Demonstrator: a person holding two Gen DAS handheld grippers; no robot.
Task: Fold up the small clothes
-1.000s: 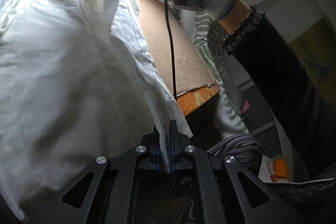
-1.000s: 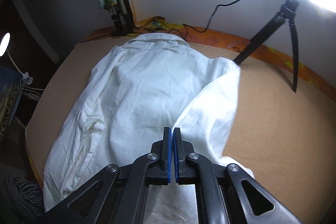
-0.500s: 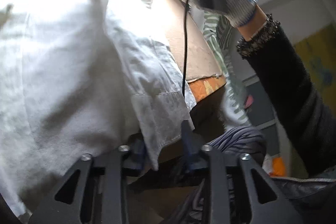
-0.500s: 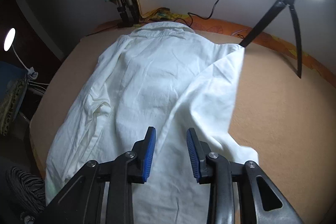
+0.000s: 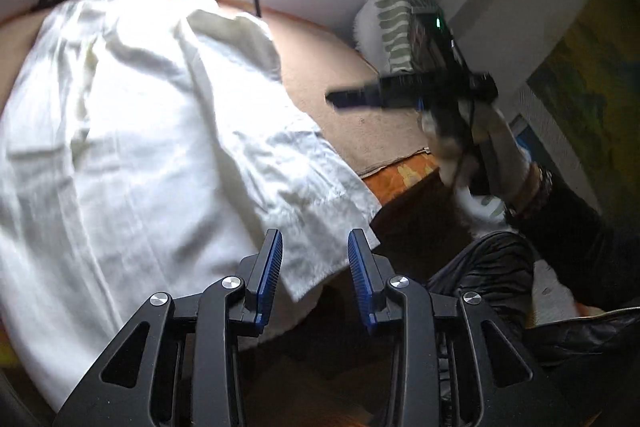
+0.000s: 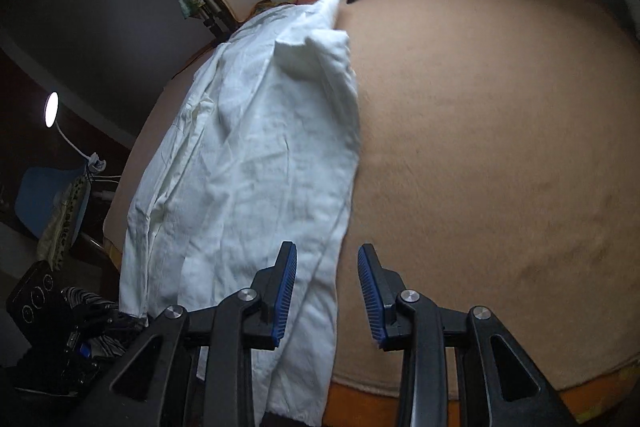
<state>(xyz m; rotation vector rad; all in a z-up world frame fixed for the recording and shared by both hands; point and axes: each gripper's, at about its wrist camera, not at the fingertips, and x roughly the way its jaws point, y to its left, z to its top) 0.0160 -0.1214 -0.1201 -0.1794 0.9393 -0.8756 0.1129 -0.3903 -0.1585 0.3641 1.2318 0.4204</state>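
Both grippers are standing released: left gripper [image 5: 314, 269] empty, right gripper [image 6: 327, 293] opening; white shirt [image 6: 256, 163] is overhanging the near edge, likely slipping, unfolding

A white, creased shirt [image 6: 256, 163] lies flat on the tan blanket [image 6: 500, 147], one side folded over its middle, collar toward 12 o'clock, hem hanging over the edge at 6.

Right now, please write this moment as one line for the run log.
left tongs: open, empty | right tongs: opening, empty, over shirt edge | white shirt: released, side folded in, on tan blanket
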